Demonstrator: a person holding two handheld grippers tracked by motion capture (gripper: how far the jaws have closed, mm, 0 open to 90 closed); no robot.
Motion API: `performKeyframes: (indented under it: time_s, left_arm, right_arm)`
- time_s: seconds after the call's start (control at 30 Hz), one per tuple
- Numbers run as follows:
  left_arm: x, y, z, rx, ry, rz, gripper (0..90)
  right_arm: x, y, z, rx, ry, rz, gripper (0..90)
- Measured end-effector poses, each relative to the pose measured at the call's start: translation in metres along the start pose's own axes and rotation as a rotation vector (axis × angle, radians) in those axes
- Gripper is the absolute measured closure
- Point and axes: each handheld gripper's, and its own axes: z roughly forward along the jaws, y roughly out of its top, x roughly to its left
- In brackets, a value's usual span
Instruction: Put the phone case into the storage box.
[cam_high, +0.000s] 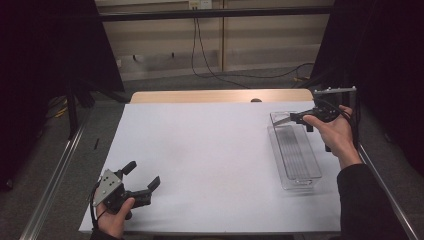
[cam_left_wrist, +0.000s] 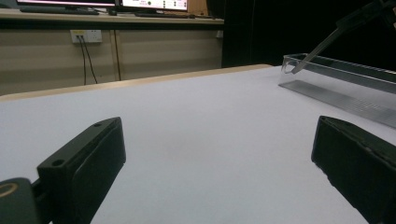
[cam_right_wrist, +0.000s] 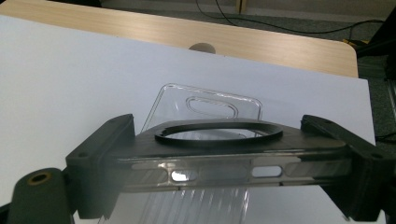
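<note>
Your left gripper (cam_high: 141, 182) sits low at the near left corner of the worktop (cam_high: 210, 150), jaws spread wide and holding nothing. Farther off at the right, your right gripper (cam_high: 295, 118) clamps a clear phone case (cam_right_wrist: 219, 154) by its side edges, held flat over the far end of the clear tray (cam_high: 295, 165), whose long axis runs away from you.

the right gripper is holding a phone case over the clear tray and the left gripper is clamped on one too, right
Not quite. The left gripper is open and holds nothing, as the left gripper view shows: its jaws stand wide apart over the bare white table. The right gripper does hold a phone case over the clear tray.
</note>
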Motion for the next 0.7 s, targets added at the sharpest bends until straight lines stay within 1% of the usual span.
performKeyframes:
  time_s: [0.03, 0.13, 0.2, 0.43, 0.5, 0.7]
  left_arm:
    - [-0.001, 0.000, 0.000, 0.001, -0.001, -0.005, 2.8]
    - [-0.001, 0.000, 0.000, 0.004, -0.001, -0.003, 2.8]
    - [-0.001, 0.000, 0.000, 0.001, -0.004, -0.002, 2.8]
    - [-0.001, 0.000, 0.001, 0.000, 0.002, -0.009, 2.8]
    - [-0.001, 0.000, 0.001, 0.001, -0.004, 0.002, 2.8]
    - [-0.001, 0.000, 0.002, 0.003, -0.006, -0.007, 2.8]
  right_arm:
    - [0.001, 0.000, 0.000, 0.000, -0.004, 0.003, 11.7]
    - [0.005, 0.000, 0.001, -0.003, -0.023, 0.005, 11.7]
    - [0.007, -0.001, 0.002, -0.006, -0.036, 0.016, 11.7]
    - [0.013, -0.002, 0.005, -0.011, -0.069, 0.028, 11.7]
    - [0.015, -0.002, 0.007, -0.011, -0.074, 0.031, 11.7]
    - [0.017, -0.003, 0.011, -0.022, -0.090, 0.054, 11.6]
